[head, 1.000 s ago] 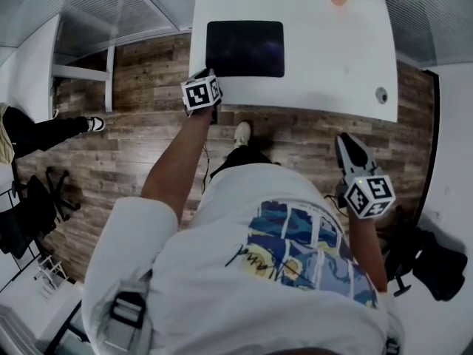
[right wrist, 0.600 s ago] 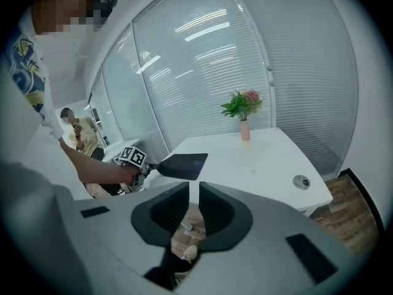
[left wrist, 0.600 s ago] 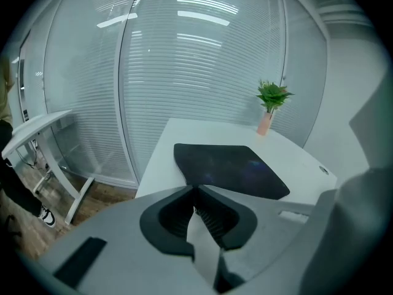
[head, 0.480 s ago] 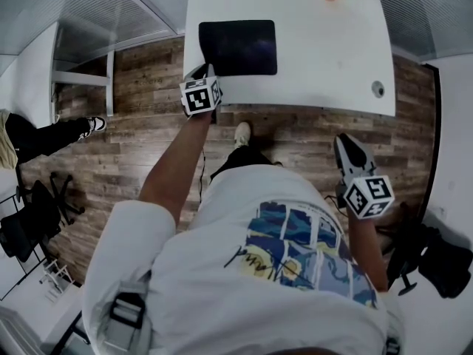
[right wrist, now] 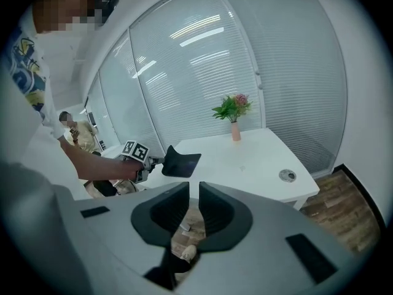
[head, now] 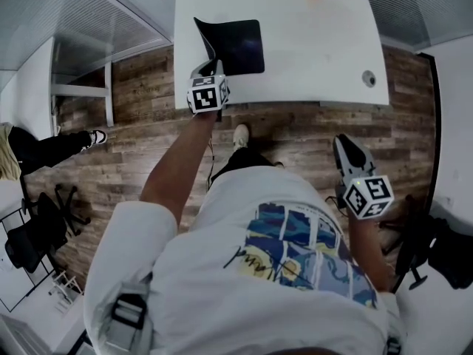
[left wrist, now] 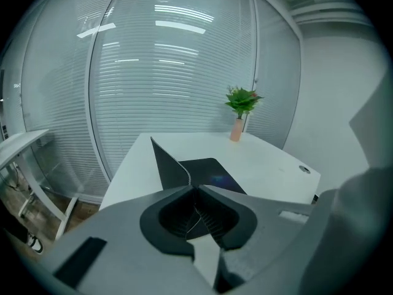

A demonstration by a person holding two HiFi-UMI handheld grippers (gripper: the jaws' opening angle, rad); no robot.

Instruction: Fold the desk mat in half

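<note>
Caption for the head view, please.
Left gripper, shut on the desk mat's near-left corner, holds it raised off the white desk; right gripper hangs clear, empty.

- desk mat [head: 240, 46]: dark, smooth, faint sheen; thin, flexible sheet
- counter [head: 318, 50]: white, smooth, matt top
- floor [head: 133, 124]: wood-grain planks, matt
- left gripper [left wrist: 194, 188], right gripper [right wrist: 194, 192]: grey matt plastic shells; left jaws ribbed on inner faces
- shirt [head: 222, 287]: white cloth, printed patch
- blinds [left wrist: 153, 72]: pale slats behind glossy glass
</note>
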